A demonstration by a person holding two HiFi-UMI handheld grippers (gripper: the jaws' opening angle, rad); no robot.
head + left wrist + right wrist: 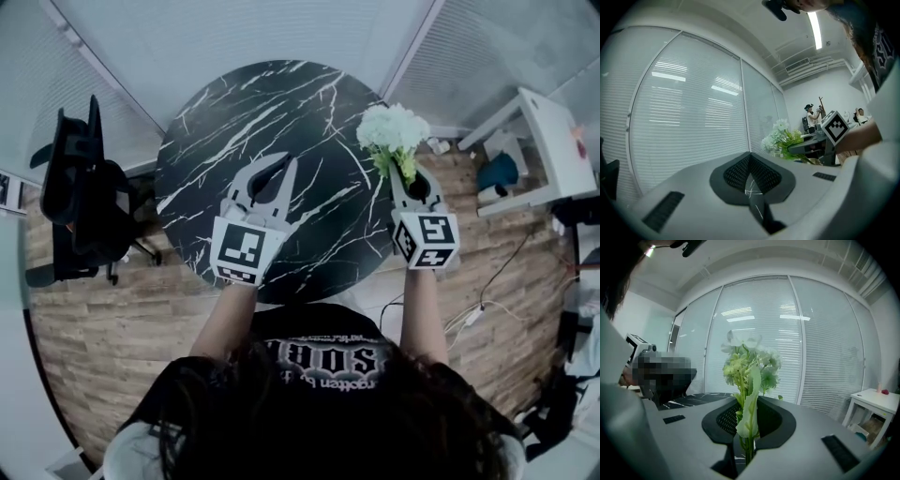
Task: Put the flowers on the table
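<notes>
A bunch of white flowers (392,129) with green stems stands upright in my right gripper (409,172), which is shut on the stems. It hovers at the right rim of the round black marble table (262,103). In the right gripper view the stems and a pale leaf of the flowers (750,363) run up between the right gripper (746,403) pads. My left gripper (287,160) hangs over the middle of the table with its tips together and nothing held. The left gripper view shows the left gripper (750,155) and, beyond it, the flowers (780,138).
A black office chair (80,187) stands left of the table. A white side table (548,141) is at the right, with cables (487,309) on the wooden floor. Glass walls with blinds (820,333) run behind the table. People (812,117) stand far back.
</notes>
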